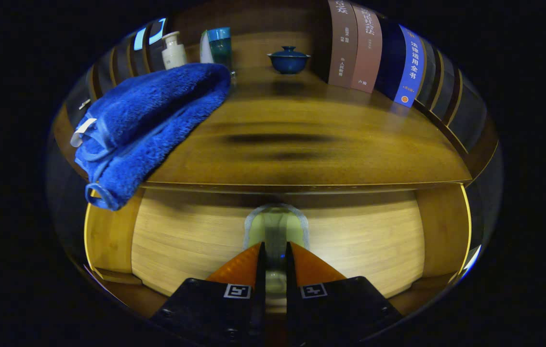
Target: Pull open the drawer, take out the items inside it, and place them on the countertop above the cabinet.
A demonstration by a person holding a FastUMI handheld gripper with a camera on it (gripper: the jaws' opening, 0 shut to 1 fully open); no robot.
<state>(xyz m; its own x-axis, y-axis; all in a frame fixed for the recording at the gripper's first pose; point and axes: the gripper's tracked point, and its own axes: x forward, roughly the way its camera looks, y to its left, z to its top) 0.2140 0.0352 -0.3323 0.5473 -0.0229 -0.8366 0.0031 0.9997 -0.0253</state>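
My gripper (275, 253) has its fingers drawn to a narrow gap, pressing on one pale, translucent item (276, 226) held between them; its long axis runs straight ahead from the tips. Below it lies the open drawer (181, 241). Beyond is the countertop (301, 144), where I count one blue towel (150, 120) to the left, hanging over the edge, one lidded bowl (288, 59), two bottles (174, 49) and several books (366, 46).

Gripper (275, 250): two wedge-shaped fingers taper forward, narrow gap between them. Each rides on a black block bearing a small square black-and-white marker tag. Screw heads dot the block faces.
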